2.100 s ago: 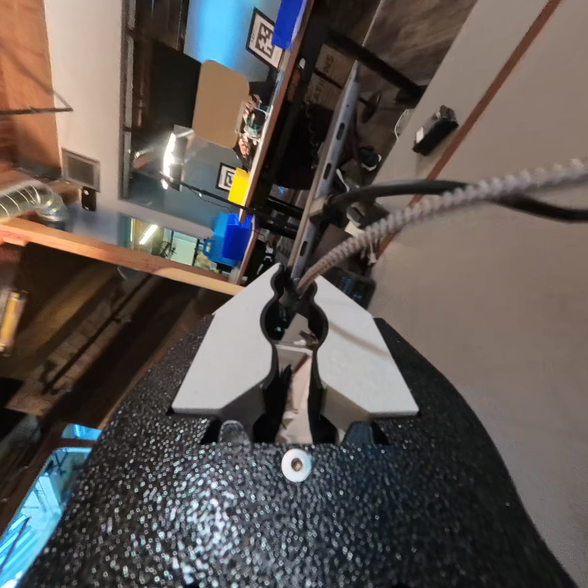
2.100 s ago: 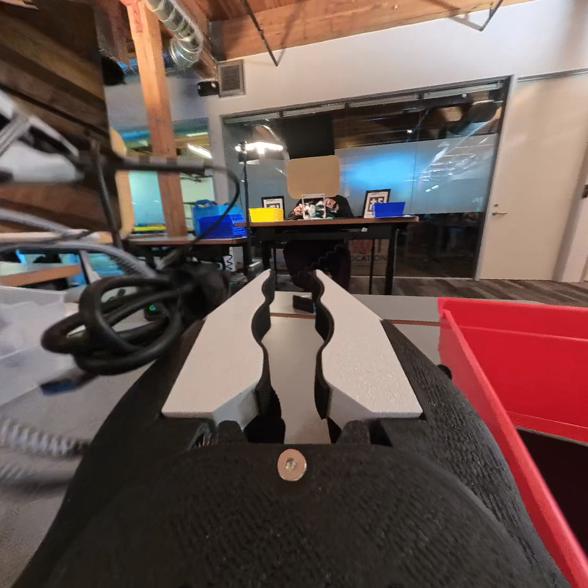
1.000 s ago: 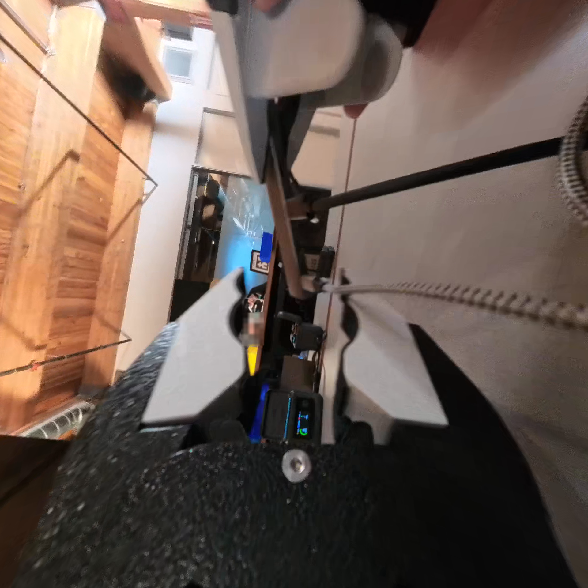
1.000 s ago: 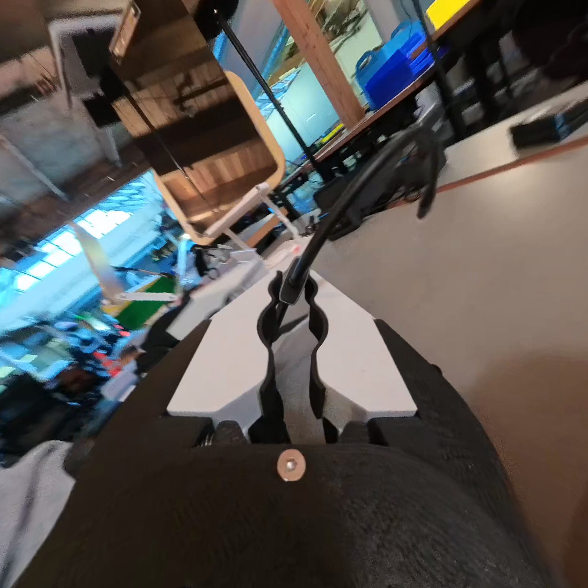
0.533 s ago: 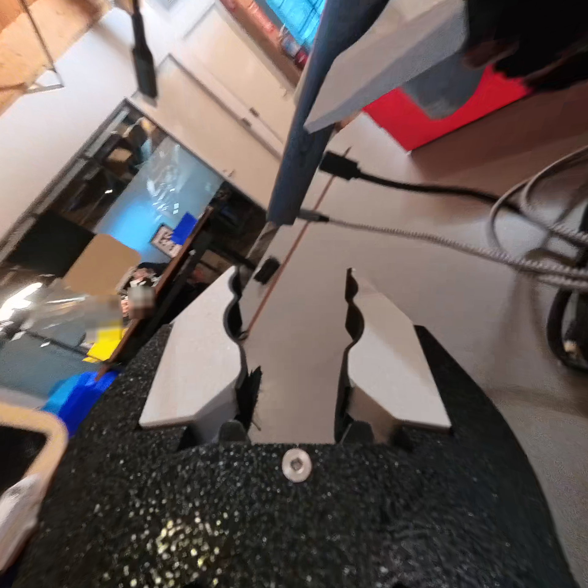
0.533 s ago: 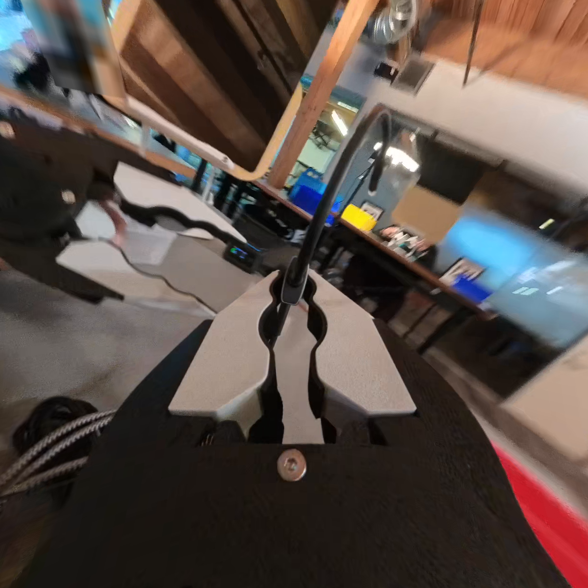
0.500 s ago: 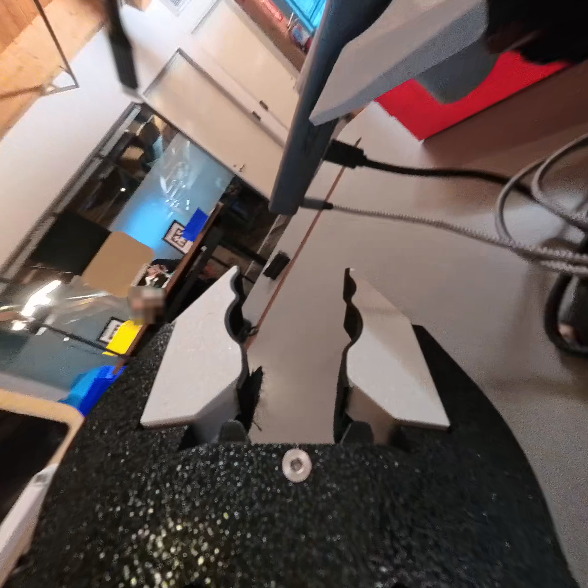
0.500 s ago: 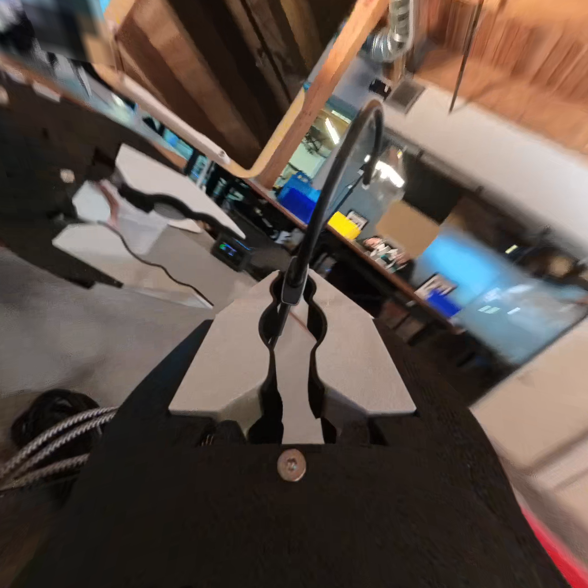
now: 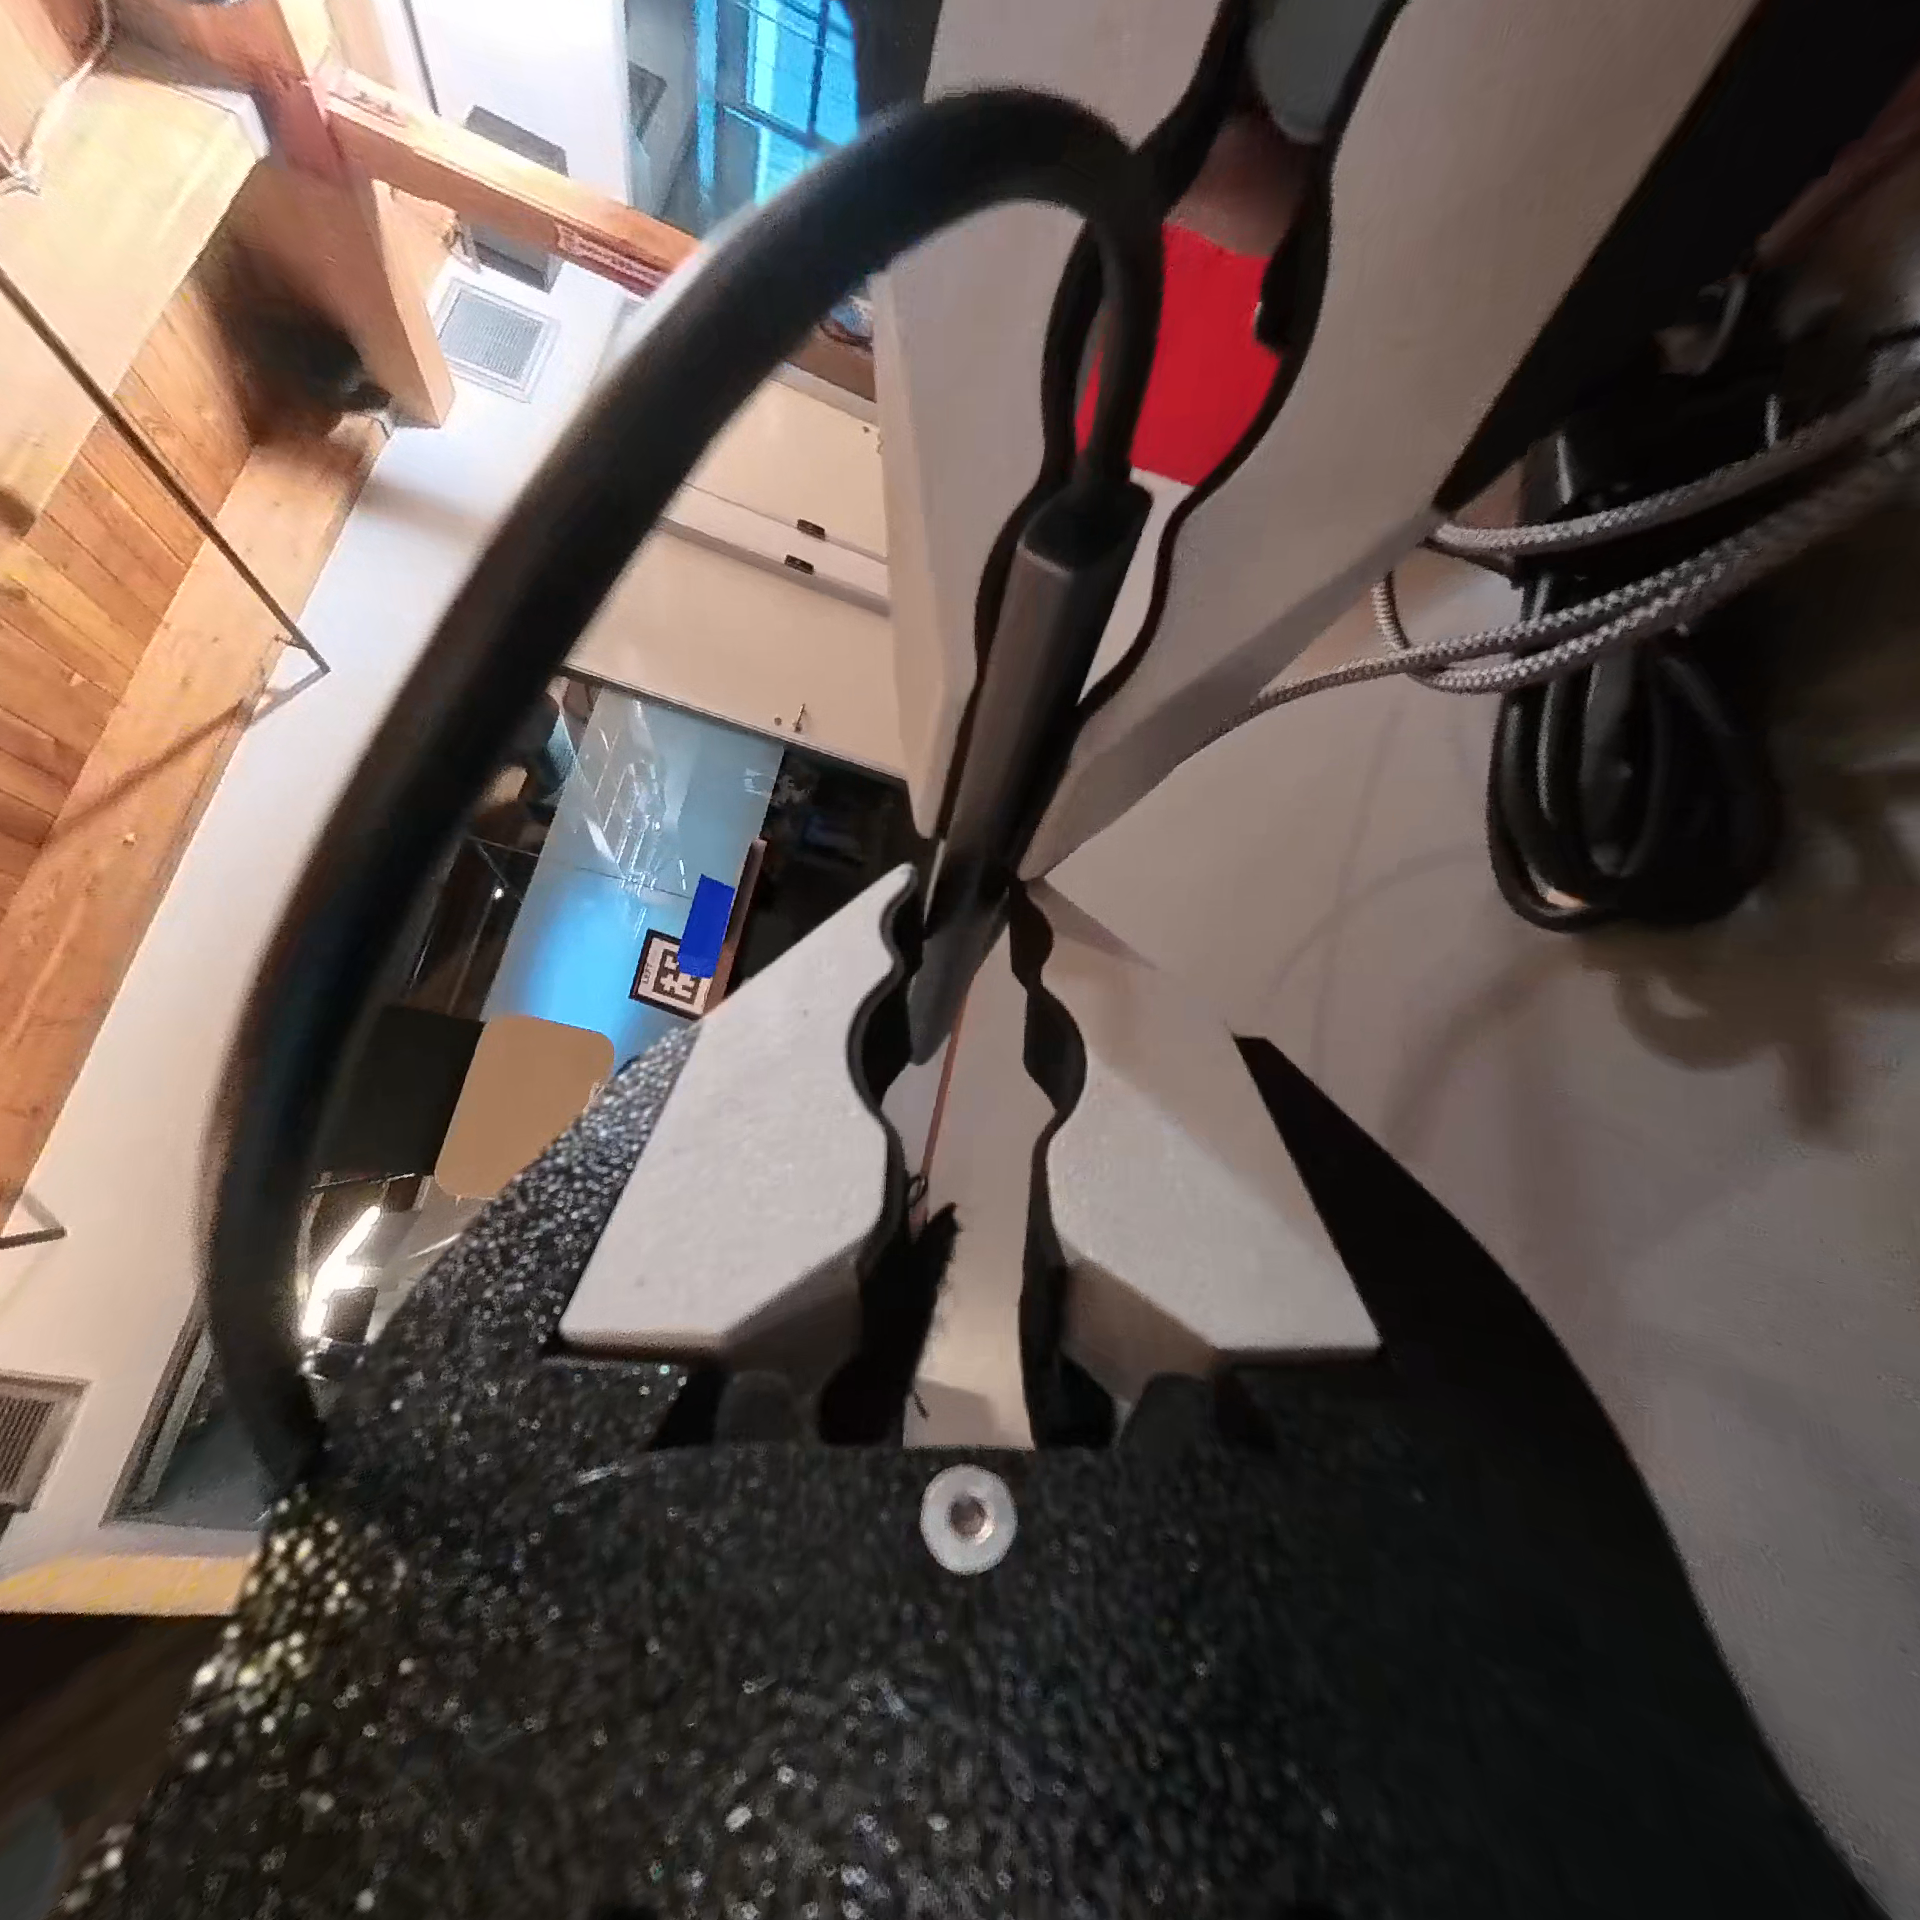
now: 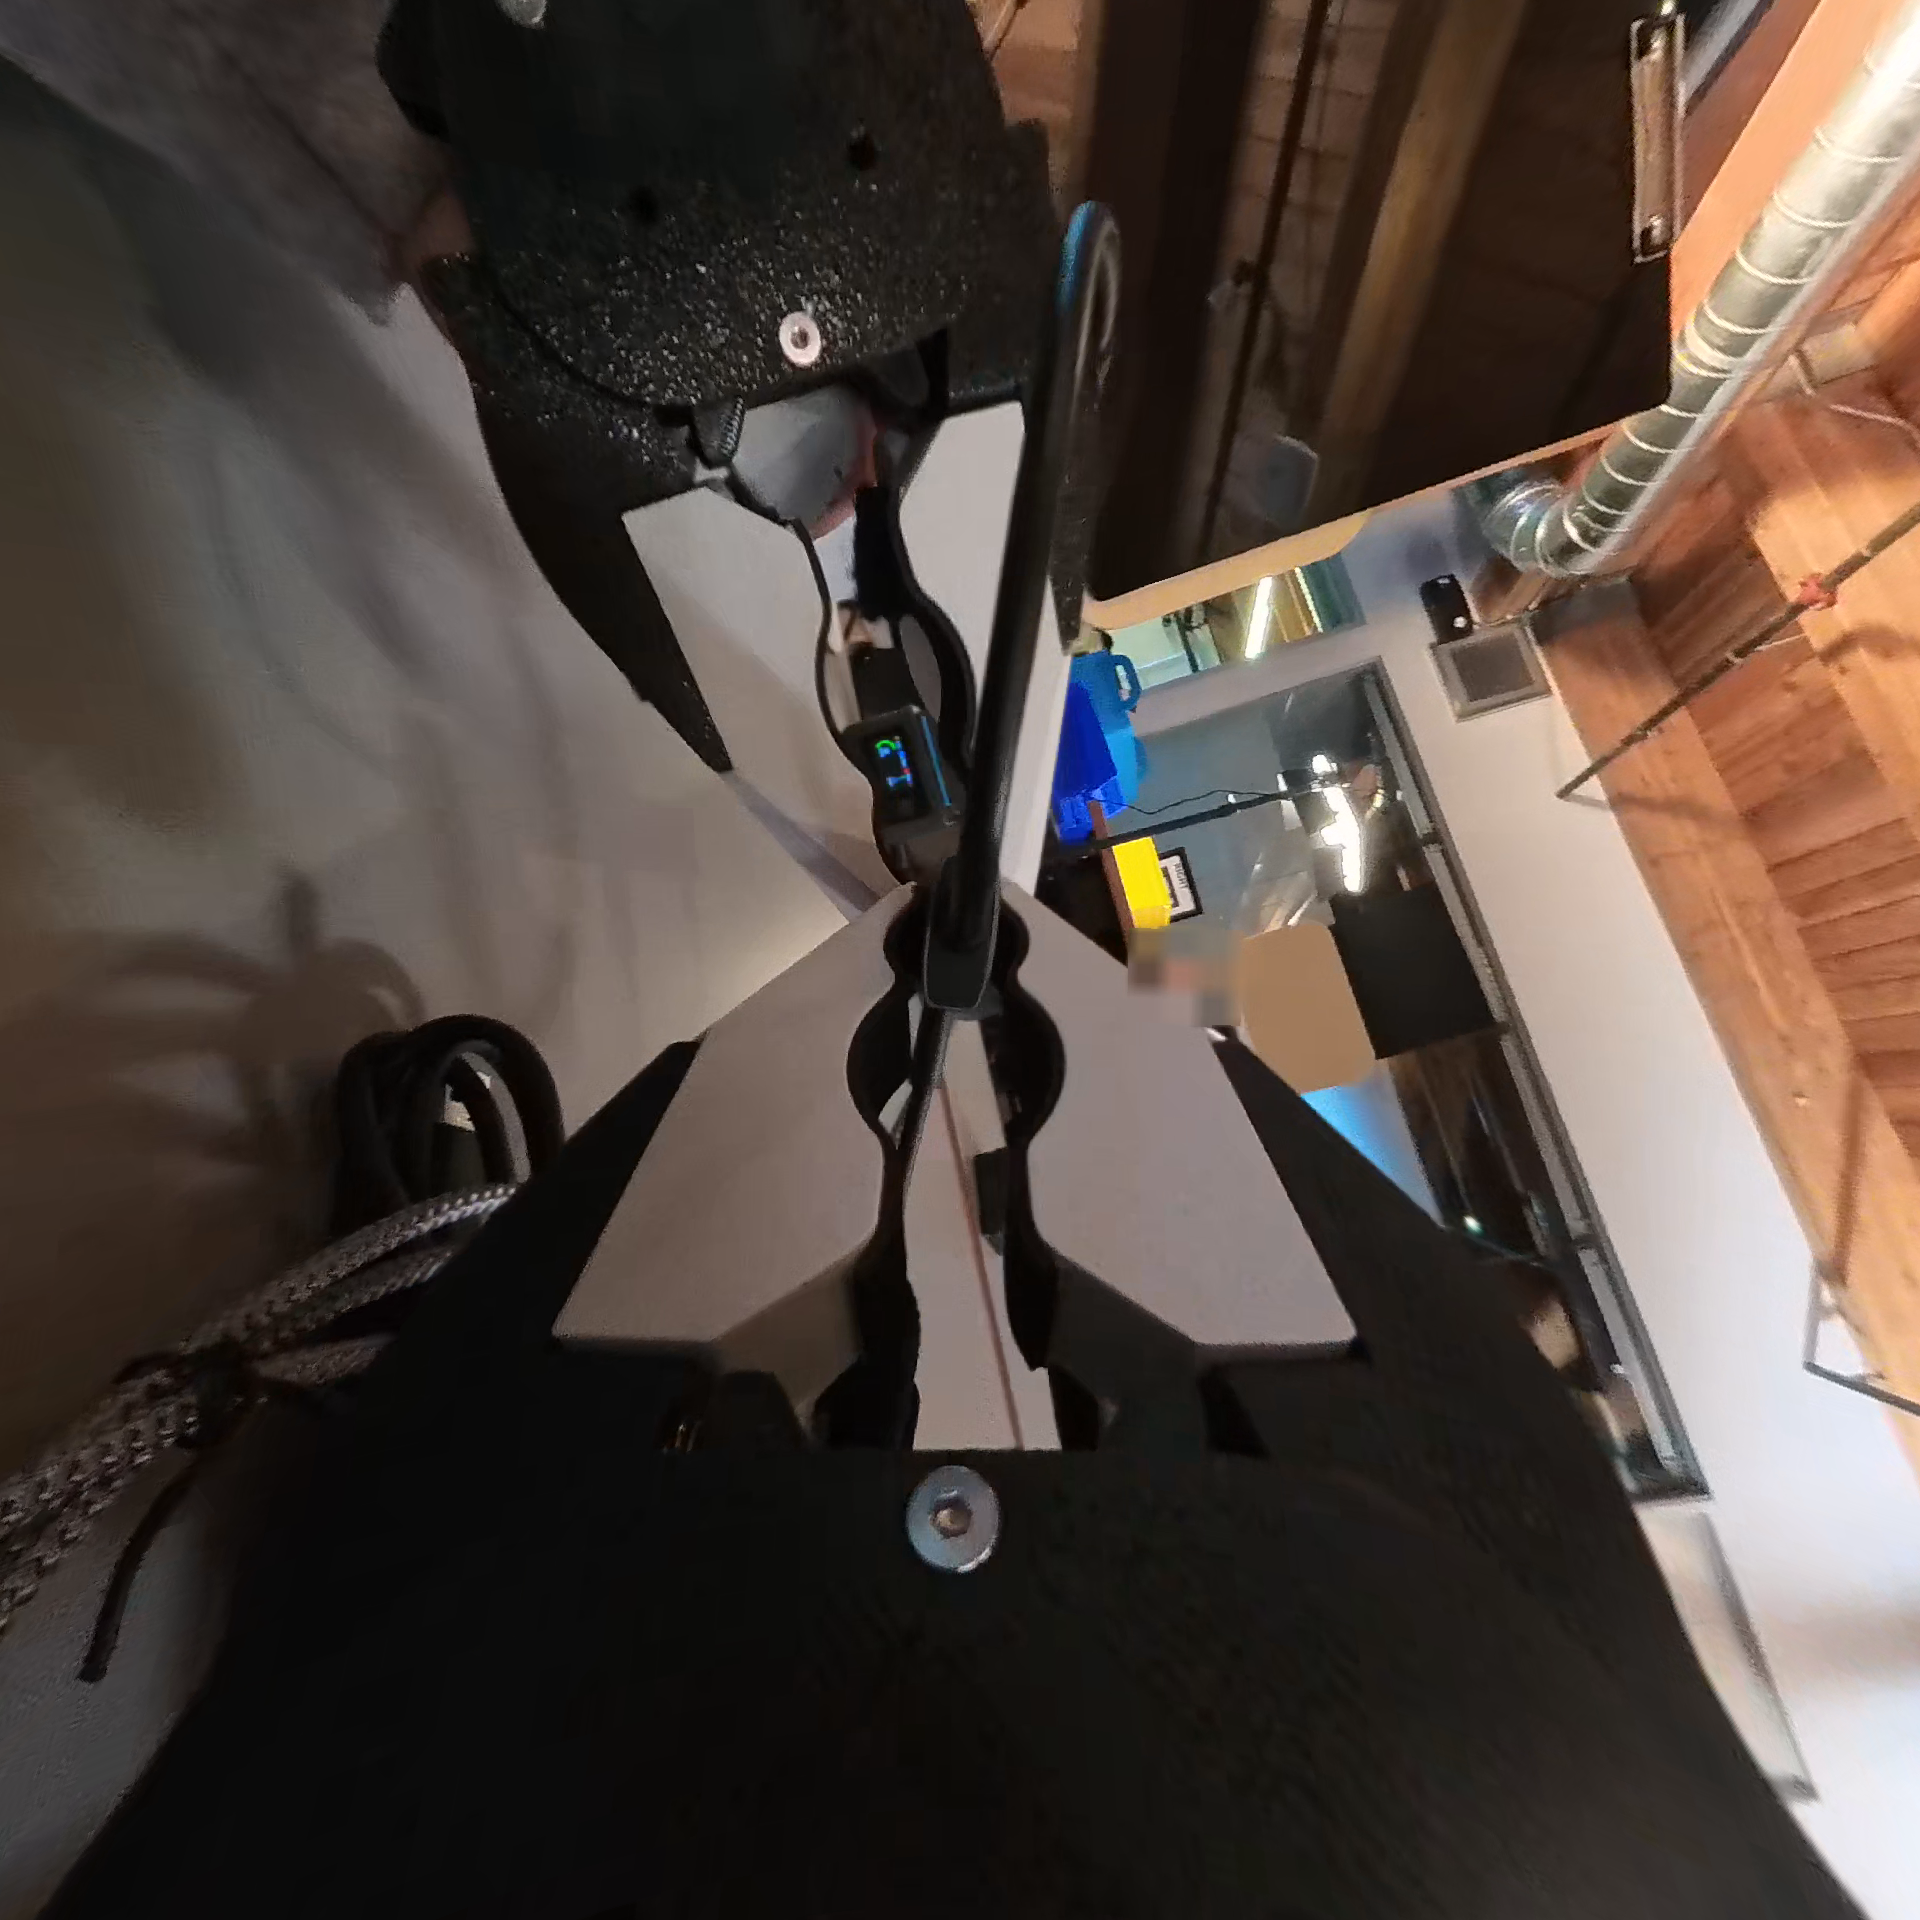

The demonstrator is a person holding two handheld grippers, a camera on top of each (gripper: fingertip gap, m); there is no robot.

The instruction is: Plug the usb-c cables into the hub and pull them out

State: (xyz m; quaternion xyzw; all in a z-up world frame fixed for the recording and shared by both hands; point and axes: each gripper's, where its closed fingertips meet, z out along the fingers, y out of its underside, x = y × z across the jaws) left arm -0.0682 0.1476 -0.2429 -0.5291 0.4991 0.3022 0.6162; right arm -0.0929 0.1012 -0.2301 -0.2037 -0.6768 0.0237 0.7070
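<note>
So the hub (image 9: 1029, 675) is up in the air, off the desk (image 9: 1351, 1039), pinched from both ends. The left tongs (image 9: 966, 914) are closed on its near tip, and the right tongs (image 10: 961, 914) come in from the opposite side and clamp the end where the black cable (image 9: 540, 499) comes out. That cable swings out from the hub in a big loop and drops back past the left gripper's body.

My guess on the double grip: the hub is a thin, light slab, so it would skid or twist if you pushed or pulled a plug with one hold. Bracing both ends keeps it steady. It could also be a handover — one side taking over so the other is free to go for a plug.

Off to the right of the hub, the grey braided cables (image 9: 1621, 613) trail toward a coil of black cable (image 9: 1621, 790) lying on the desk. I can't tell whether any braided plug is seated in the hub, because the right tongs block that edge.
</note>
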